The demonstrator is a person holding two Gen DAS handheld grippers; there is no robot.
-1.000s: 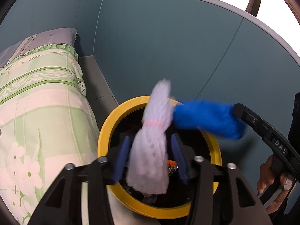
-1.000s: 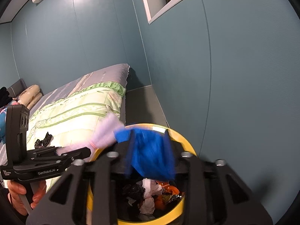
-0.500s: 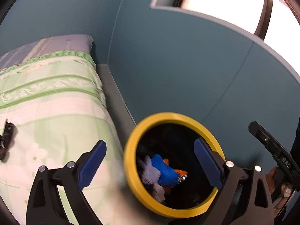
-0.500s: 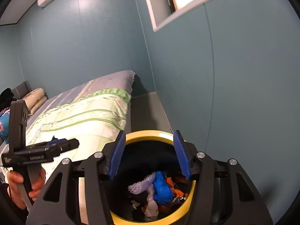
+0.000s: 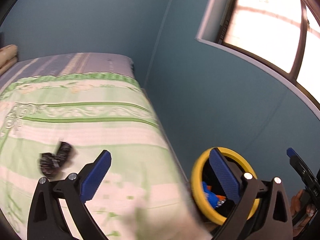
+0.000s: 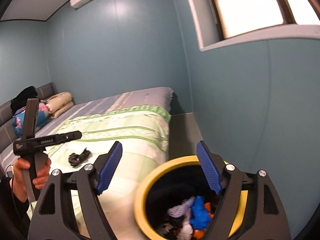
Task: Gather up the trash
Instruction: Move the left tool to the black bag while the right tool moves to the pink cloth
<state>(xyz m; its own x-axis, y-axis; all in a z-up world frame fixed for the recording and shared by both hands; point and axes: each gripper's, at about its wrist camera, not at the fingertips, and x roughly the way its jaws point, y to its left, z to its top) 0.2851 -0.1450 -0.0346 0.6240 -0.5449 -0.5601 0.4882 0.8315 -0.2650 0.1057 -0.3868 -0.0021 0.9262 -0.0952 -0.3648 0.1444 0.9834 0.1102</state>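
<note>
Both grippers' jaws have just been spreading and are standing wide with nothing between them; the left gripper [image 5: 160, 177] is swinging over the bed [image 5: 84, 120], the right gripper [image 6: 160, 168] hanging over the yellow-rimmed bin [image 6: 140, 196]. The black scrap [image 5: 55, 161] is lying on the bed, well away from the bin, ahead-left of the left fingers [image 5: 96, 177]; its long axis is too blurred to tell; the left hand is likely nearer.

bin [image 5: 197, 182]: near rim hid behind the left gripper's frame in the left wrist view; lower edge cut off in the right wrist view.
trash in bin [image 6: 197, 212]: a jumbled heap, partly hidden by the rim and a gripper finger; only blue, lilac, orange and white bits could be told.
dark item on bed [image 5: 55, 163]: smeared by motion blur, kind unclear.
bedspread [image 5: 120, 180]: near corner blurred.
hand [image 5: 300, 206]: mostly behind the right gripper's handle, cut off by the edge.
</note>
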